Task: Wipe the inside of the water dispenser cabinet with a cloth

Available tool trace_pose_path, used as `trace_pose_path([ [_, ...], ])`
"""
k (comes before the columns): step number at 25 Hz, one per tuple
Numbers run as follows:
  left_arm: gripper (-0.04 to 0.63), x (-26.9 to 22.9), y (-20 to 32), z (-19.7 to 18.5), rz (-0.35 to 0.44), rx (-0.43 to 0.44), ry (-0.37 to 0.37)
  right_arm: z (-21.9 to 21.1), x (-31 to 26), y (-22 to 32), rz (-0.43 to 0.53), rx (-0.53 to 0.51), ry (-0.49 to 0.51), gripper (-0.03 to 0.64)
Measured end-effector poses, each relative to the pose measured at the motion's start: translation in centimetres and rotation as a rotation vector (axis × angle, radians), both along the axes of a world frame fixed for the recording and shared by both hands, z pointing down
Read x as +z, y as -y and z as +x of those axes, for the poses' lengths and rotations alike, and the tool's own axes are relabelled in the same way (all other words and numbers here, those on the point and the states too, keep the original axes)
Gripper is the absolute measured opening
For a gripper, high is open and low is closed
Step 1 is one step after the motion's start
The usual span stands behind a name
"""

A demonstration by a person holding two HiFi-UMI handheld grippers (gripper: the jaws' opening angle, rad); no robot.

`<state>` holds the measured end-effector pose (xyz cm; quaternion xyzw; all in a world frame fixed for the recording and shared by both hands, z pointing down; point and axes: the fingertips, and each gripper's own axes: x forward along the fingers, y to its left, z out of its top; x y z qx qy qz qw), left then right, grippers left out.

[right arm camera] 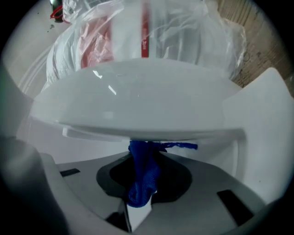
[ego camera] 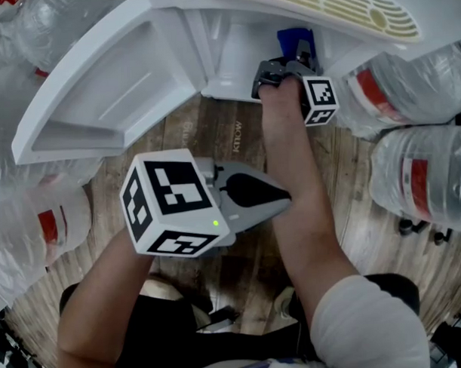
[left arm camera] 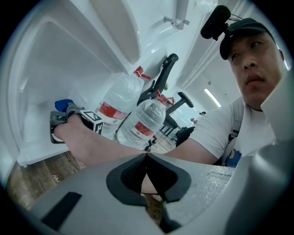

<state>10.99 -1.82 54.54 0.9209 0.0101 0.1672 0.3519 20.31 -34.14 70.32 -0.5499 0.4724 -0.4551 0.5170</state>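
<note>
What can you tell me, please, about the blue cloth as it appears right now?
The blue cloth is a deep blue, knitted-looking fabric bunched into a narrow wad. The right gripper has its jaws shut on it. Its top end, trailing a loose frayed strand, meets a white surface of the dispenser cabinet.

Plastic-wrapped water bottles [ego camera: 423,184] stand on the wooden floor [ego camera: 176,136].

The cabinet [ego camera: 237,62] stands ahead on the floor [ego camera: 237,145], its door [ego camera: 99,90] open to the left. Water bottles [ego camera: 423,176] lie on both sides. The right tongs [ego camera: 290,57] reach inside, clamping the cloth [right arm camera: 142,176]; the left tongs [ego camera: 280,194] are nearer the person.
</note>
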Motion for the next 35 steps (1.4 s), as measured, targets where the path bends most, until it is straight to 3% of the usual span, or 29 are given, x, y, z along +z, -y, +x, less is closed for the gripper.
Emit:
trace_pose_path([
  [12, 0.0, -0.3, -0.2, 0.0, 0.007, 0.0, -0.004, 0.6, 0.9, -6.5, 0.02, -0.008, -0.04, 0.079],
  [17, 0.0, -0.3, -0.1, 0.0, 0.005, 0.005, -0.009, 0.4, 1.2, -6.9, 0.02, -0.034, -0.079, 0.08],
  [21, 0.0, -0.5, 0.1, 0.0, 0.008, 0.005, -0.016, -0.6, 1.0, -3.6, 0.043, -0.062, 0.001, 0.08],
  [26, 0.0, -0.5, 0.0, -0.4, 0.009, 0.0, -0.013, -1.2, 1.9, -0.5, 0.0, -0.059, 0.077, 0.079],
  [35, 0.0, -0.8, -0.1, -0.2, 0.008, 0.01, -0.027, -1.0, 2.4, -1.5, -0.022, -0.021, 0.216, 0.078],
])
